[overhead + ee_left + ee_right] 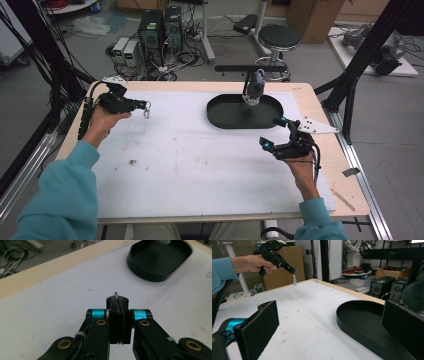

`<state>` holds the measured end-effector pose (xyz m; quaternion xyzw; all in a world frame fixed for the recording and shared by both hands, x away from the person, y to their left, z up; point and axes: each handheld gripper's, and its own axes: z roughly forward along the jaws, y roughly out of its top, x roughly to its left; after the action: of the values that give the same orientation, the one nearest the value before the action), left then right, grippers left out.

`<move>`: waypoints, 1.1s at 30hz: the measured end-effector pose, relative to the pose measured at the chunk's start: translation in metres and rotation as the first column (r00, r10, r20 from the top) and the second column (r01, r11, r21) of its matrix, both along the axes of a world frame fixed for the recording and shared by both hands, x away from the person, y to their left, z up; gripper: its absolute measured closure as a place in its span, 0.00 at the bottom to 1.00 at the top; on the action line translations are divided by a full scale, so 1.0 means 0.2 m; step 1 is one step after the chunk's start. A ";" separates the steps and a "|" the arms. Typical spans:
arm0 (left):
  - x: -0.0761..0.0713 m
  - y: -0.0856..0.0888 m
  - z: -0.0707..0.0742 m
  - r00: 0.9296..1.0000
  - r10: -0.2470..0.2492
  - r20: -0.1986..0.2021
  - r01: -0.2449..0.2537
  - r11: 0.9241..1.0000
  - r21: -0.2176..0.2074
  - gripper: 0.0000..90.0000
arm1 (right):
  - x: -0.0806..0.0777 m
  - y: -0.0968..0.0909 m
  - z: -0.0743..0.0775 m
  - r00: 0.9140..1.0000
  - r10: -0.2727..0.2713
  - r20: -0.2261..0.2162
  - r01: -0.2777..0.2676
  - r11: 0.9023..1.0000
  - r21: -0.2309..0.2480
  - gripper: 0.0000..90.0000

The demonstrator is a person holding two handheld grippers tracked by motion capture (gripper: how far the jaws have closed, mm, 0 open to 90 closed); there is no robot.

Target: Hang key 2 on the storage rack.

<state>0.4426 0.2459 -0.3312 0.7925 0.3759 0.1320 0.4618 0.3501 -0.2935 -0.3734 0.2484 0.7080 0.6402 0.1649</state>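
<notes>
My left gripper [144,105] is held up above the far left of the white table top [190,160], shut on a small metal key ring [147,113]. In the left gripper view the ring's edge [115,293] sticks out between the closed pads. The right gripper view shows the left gripper [290,268] with the ring and a small metal piece [294,277] dangling below its tip. My right gripper [271,132] hovers near the right side, just in front of the black oval tray [227,117]. Its jaws stand wide open with nothing between them [329,327].
A grey device [254,88] hangs from a black arm over the tray's far part. The tray [362,322] is shallow and looks bare inside. Wooden table edges [320,107] frame the white mat. Beyond the table stand a stool [279,37] and computers [160,27] on the floor.
</notes>
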 end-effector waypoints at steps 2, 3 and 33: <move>-0.04 -0.03 0.03 0.999 -0.034 0.025 0.035 0.999 -0.030 0.98 | 0.01 0.02 0.02 1.000 0.011 0.000 -0.011 1.000 -0.004 0.01; -0.07 -0.06 0.04 0.998 -0.046 0.037 0.047 0.998 -0.032 0.98 | 0.01 0.03 0.04 1.000 0.022 -0.003 -0.022 1.000 -0.005 0.01; -0.39 -0.62 0.16 0.842 -0.495 0.213 0.526 0.842 -0.120 0.98 | 0.14 0.44 0.31 0.948 0.319 0.001 -0.315 0.937 -0.152 0.01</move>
<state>0.3646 0.1227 -0.2995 0.8059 0.1189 0.0391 0.5786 0.3789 -0.2056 -0.3120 0.1098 0.7826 0.6066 0.0867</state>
